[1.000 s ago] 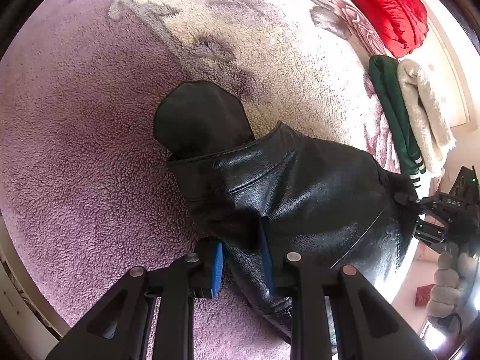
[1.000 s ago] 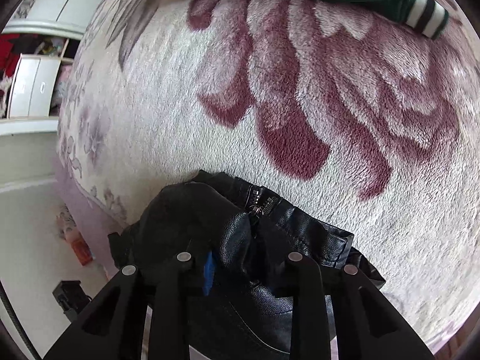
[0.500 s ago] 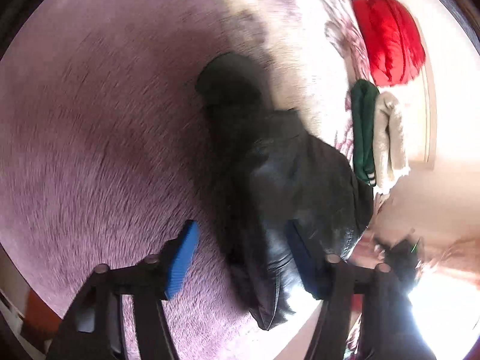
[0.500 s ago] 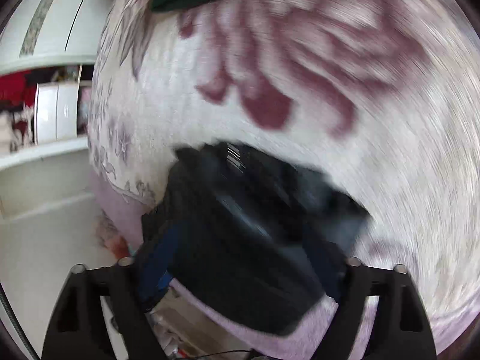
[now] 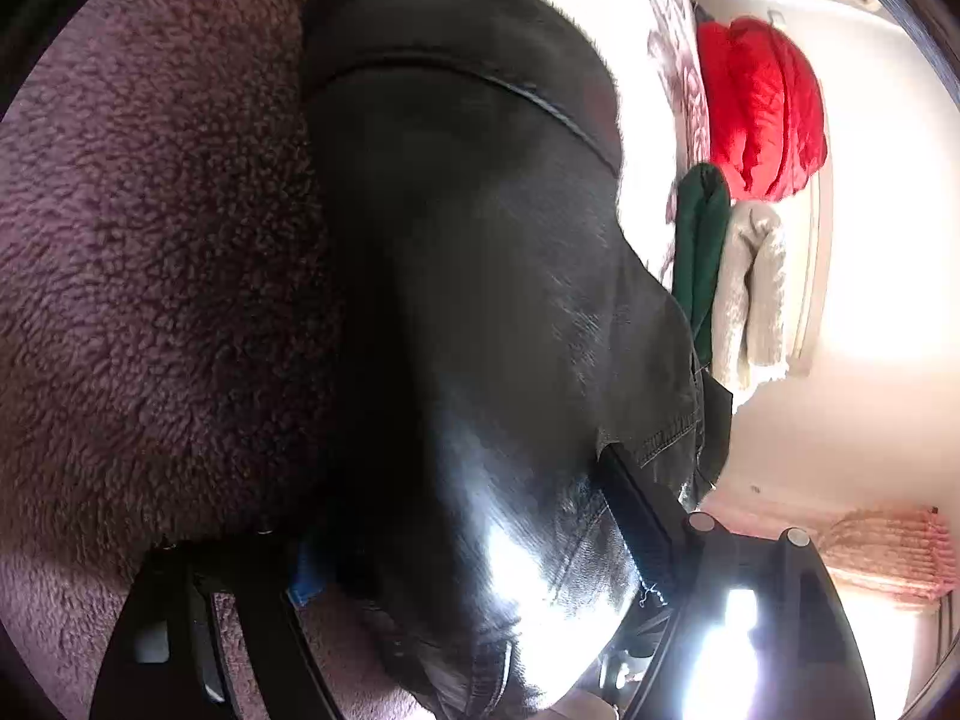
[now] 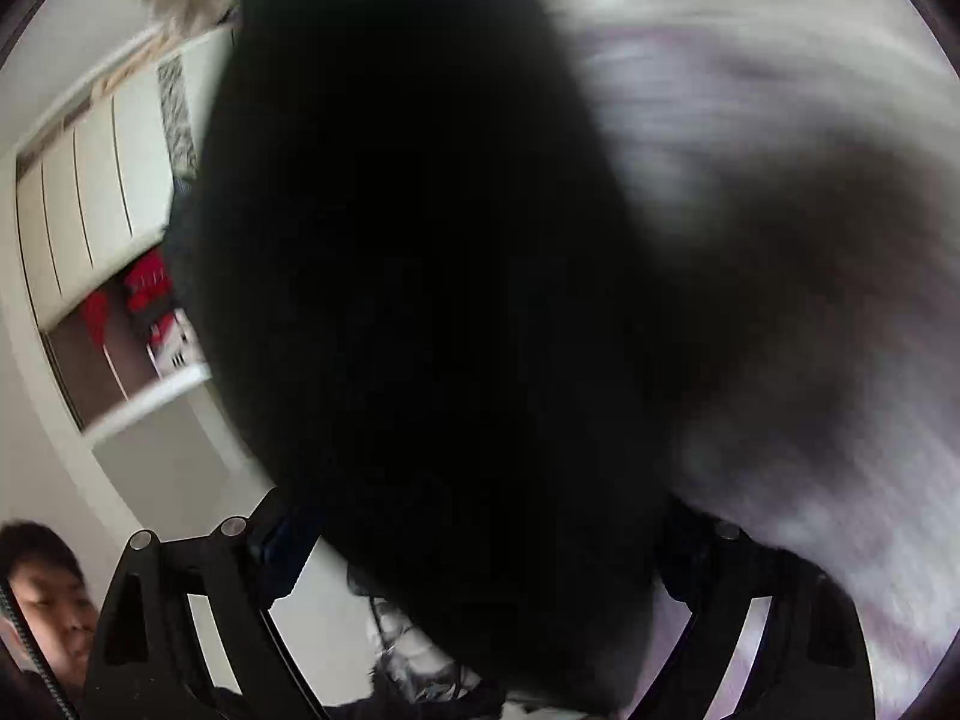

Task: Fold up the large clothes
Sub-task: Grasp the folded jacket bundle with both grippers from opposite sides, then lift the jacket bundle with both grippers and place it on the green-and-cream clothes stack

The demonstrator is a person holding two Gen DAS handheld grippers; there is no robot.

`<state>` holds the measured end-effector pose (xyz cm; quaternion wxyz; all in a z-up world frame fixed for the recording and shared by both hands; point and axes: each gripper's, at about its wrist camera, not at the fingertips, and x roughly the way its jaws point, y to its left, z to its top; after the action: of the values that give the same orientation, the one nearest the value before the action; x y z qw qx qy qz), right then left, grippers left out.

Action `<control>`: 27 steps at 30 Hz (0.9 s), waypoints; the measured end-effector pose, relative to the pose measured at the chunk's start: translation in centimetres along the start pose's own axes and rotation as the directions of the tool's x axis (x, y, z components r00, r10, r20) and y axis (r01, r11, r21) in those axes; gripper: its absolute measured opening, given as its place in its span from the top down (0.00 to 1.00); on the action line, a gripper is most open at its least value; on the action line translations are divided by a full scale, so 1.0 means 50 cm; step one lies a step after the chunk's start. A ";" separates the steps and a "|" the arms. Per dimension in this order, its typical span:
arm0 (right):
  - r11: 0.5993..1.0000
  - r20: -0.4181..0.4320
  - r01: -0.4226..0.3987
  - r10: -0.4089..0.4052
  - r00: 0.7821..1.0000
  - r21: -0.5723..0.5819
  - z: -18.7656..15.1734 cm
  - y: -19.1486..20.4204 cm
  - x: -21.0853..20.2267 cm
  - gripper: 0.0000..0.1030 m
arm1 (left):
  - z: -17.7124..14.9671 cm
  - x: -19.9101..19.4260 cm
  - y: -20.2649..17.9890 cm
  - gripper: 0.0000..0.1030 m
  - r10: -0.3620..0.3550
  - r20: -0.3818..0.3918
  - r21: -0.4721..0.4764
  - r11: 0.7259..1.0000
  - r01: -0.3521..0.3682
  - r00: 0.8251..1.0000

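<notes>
Both grippers have let go: a second ago each was pinched shut on the black jacket, and now the left gripper and right gripper have their jaws opening wide, the jacket lying bulky between the fingers of each but no longer pinched (whether a pad still brushes the leather I cannot tell). Both cameras have also closed in, so the jacket that sat small ahead of the fingers now fills most of each view. My reading is that a fold has just been laid down and released, and the next hold, lower on the bundle, is being lined up.

From the left fingers, the jacket stretches straight ahead on the blanket, with its hem seam just inside the right-side finger. Left of those fingers is bare fleece, room to slide. Beyond the jacket's far right edge lie a green garment, a cream one and a red one, well apart. The blanket's edge appears to drop away just right of the fingers. The right view is blurred; a cabinet stands off left of its fingers.
</notes>
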<state>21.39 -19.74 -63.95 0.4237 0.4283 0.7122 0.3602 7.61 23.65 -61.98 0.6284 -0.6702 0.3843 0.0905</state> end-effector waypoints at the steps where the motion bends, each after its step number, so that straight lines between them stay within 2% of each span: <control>1: 1.000 0.008 0.005 -0.005 1.000 -0.004 0.001 0.006 0.005 0.09 | -0.004 -0.007 -0.006 0.25 0.003 0.033 0.003 1.000 -0.003 0.999; 2: 1.000 0.023 0.008 -0.007 1.000 -0.009 0.000 0.013 0.009 0.11 | -0.007 -0.016 -0.014 0.29 0.011 0.073 0.012 1.000 -0.012 0.997; 3: 1.000 0.039 0.012 -0.011 0.999 -0.019 -0.004 0.022 0.011 0.20 | -0.009 -0.025 -0.024 0.34 0.029 0.113 0.025 0.999 -0.032 0.993; 4: 1.000 0.051 0.009 -0.008 0.999 -0.024 -0.008 0.029 0.011 0.33 | -0.009 -0.033 -0.033 0.49 0.045 0.144 0.038 0.998 -0.051 0.989; 5: 0.999 0.059 0.006 -0.005 0.998 -0.031 -0.011 0.038 0.012 0.37 | -0.007 -0.043 -0.043 0.59 0.057 0.170 0.047 0.997 -0.066 0.984; 7: 0.998 0.066 0.006 -0.002 0.998 -0.058 -0.017 0.067 0.017 0.45 | -0.003 -0.059 -0.058 0.65 0.048 0.196 0.044 0.997 -0.058 0.980; 8: 0.998 0.064 -0.004 0.008 0.998 -0.062 -0.019 0.078 0.018 0.46 | -0.002 -0.069 -0.070 0.67 0.040 0.210 0.048 0.998 -0.051 0.977; 18: 0.992 0.060 -0.051 0.058 0.997 -0.111 -0.008 0.238 -0.017 0.52 | -0.007 -0.134 -0.254 0.71 -0.029 0.246 0.161 0.987 -0.011 0.969; 22: 0.986 0.064 -0.051 0.062 0.996 -0.157 0.026 0.352 -0.054 0.52 | 0.004 -0.134 -0.353 0.71 -0.074 0.260 0.186 0.982 0.025 0.963; 27: 0.972 0.087 -0.043 0.064 0.994 -0.229 0.104 0.509 -0.119 0.52 | 0.048 -0.092 -0.527 0.71 -0.163 0.272 0.215 0.971 0.105 0.948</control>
<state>35.51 -14.89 -41.86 0.4932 0.4127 0.6337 0.4300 21.87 25.43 -39.31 0.7459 -0.6087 0.2491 0.1051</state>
